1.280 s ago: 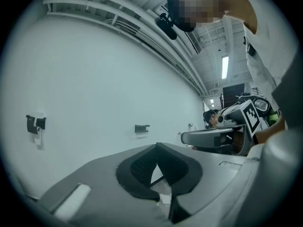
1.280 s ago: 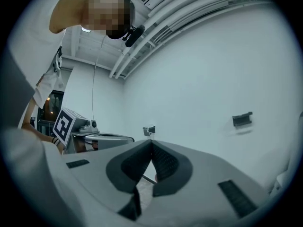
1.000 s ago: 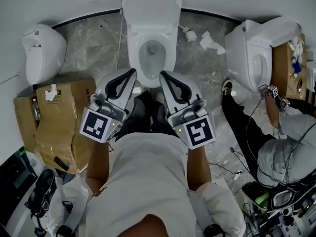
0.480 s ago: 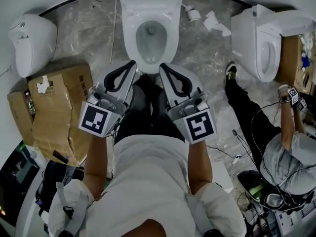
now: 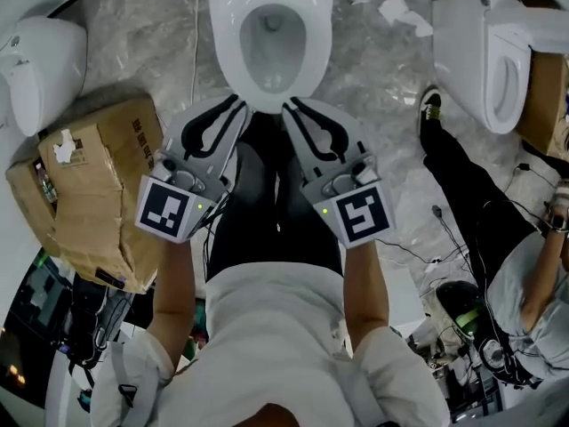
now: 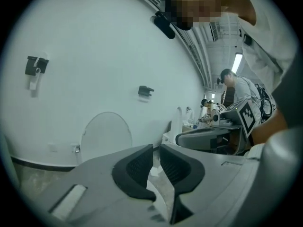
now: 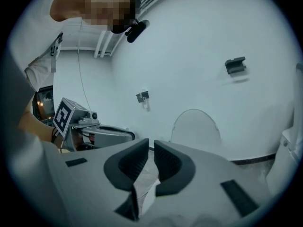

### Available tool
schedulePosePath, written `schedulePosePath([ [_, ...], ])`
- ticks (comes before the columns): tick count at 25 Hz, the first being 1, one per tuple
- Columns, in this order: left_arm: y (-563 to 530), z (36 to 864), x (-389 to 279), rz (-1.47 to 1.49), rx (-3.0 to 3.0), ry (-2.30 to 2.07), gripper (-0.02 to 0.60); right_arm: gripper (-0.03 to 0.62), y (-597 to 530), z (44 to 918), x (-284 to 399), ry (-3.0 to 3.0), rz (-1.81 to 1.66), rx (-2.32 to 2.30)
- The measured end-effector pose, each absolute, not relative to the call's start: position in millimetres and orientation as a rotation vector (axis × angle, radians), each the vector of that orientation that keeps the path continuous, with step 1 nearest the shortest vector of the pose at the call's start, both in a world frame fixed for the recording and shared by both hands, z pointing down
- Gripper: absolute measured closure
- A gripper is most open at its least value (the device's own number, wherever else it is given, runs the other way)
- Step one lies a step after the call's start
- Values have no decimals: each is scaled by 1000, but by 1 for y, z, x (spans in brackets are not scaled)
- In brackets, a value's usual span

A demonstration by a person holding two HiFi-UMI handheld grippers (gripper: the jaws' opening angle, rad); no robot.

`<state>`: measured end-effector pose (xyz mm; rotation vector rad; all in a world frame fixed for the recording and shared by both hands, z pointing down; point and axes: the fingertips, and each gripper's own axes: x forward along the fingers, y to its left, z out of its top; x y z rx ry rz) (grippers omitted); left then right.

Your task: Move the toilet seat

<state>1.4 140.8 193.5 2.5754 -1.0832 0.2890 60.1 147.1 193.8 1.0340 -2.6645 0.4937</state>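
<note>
Empty grey plastic left gripper (image 5: 241,104) and right gripper (image 5: 290,106), jaws just opening a crack, hover at the front of the white oval toilet seat (image 5: 226,44), down on its bowl (image 5: 272,32), apparently to grasp it.

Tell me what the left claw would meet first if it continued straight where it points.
Probably the toilet's front rim, though depth is unclear. The left claw, empty, has just been opening slightly.

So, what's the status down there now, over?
Left hand-held gripper, right hand-held gripper: empty, jaws just been opening a crack. Toilet seat not gripped, just ahead. Nothing between; cardboard box off left.
</note>
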Motion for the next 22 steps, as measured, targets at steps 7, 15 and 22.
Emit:
schedulePosePath([
  [7,144,262,-9,317,2544,-1057,512,519,148,261,56,-2615,557,1038],
  [15,143,332,-12,342,2504,-1027,485,517,145,330,57,-2554,605,1062],
  [22,147,401,-18,419,2439,-976,435,459,151,403,61,-2448,720,1062],
])
